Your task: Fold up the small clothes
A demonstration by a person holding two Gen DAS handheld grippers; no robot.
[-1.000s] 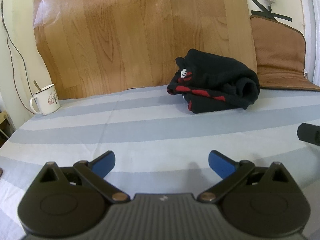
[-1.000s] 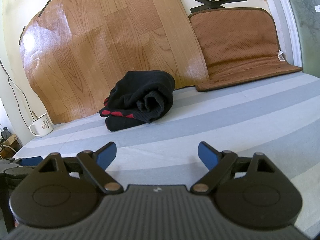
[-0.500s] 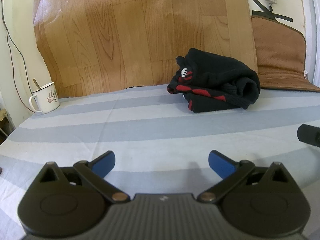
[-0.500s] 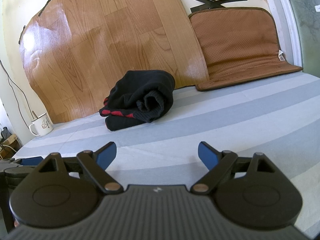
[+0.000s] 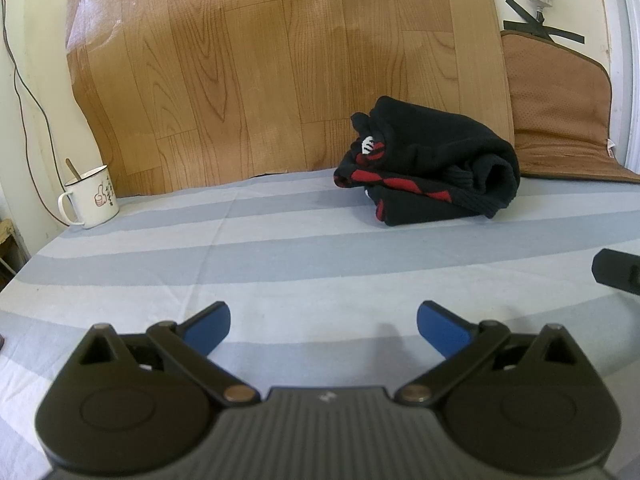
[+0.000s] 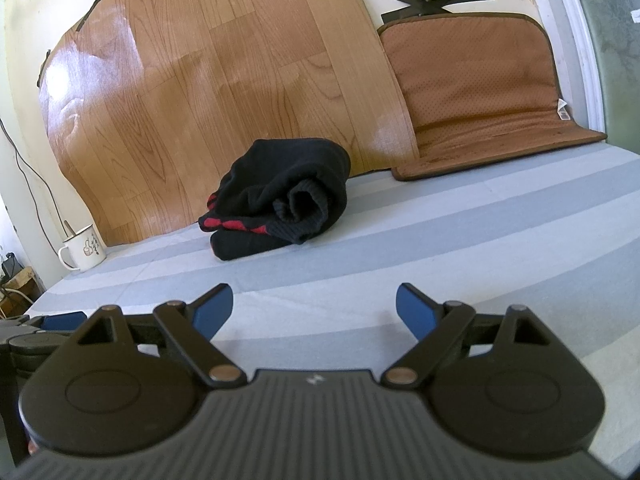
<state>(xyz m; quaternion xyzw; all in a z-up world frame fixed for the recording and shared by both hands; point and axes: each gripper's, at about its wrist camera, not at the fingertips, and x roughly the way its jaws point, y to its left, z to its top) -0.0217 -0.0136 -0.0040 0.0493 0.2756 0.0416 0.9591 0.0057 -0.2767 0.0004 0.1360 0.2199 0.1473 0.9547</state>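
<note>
A black knit garment with red trim [image 5: 430, 170] lies folded in a bundle on the grey-striped cloth [image 5: 280, 264], near the back wall. It also shows in the right wrist view [image 6: 280, 204], left of centre. My left gripper [image 5: 323, 326] is open and empty, low over the cloth, well in front of the garment. My right gripper [image 6: 314, 307] is open and empty too, also well short of the garment. The right gripper's tip shows at the right edge of the left wrist view [image 5: 618, 274].
A white enamel mug with a spoon [image 5: 90, 196] stands at the back left; it also shows in the right wrist view [image 6: 82, 248]. A wood-pattern sheet [image 5: 280, 60] leans on the wall. A brown cushion mat [image 6: 480, 92] leans at the back right.
The left view has shifted slightly; the mug and garment sit a little lower in it. The garment and the right gripper have not moved.
</note>
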